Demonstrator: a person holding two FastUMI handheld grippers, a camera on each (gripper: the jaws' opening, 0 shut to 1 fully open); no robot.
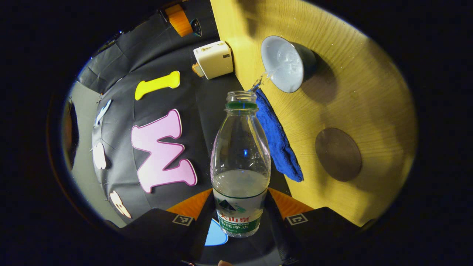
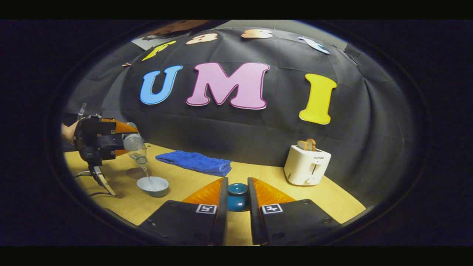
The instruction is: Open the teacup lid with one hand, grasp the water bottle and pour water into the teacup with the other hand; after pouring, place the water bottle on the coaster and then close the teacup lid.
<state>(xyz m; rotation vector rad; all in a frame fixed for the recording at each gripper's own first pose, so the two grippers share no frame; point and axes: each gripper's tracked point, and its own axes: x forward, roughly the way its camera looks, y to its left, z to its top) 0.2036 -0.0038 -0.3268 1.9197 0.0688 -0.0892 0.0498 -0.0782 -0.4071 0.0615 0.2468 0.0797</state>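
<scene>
Left gripper view first: the left gripper [image 1: 240,218] is pinching the water bottle [image 1: 241,166] around its labelled lower part, bottle tipped over with the neck pointing at the teacup [image 1: 284,63]. A thin stream runs from the mouth into the cup, which sits on the desk [image 1: 369,111] with its lid off. The round coaster [image 1: 338,154] is bare, near the cup, and a blue towel [image 1: 279,144] lies along the desk edge.

Right gripper view: the right gripper [image 2: 237,199] has its fingers pressed on the teacup lid [image 2: 237,195], held low over the desk, well apart from the cup. You can see the other gripper pouring off to the left, with a toaster [image 2: 306,164] on the right.

Risk-wise, I'd say overfilling is the big one since the cup is shallow. Tilt too far and the stream overshoots the rim onto the desk.
</scene>
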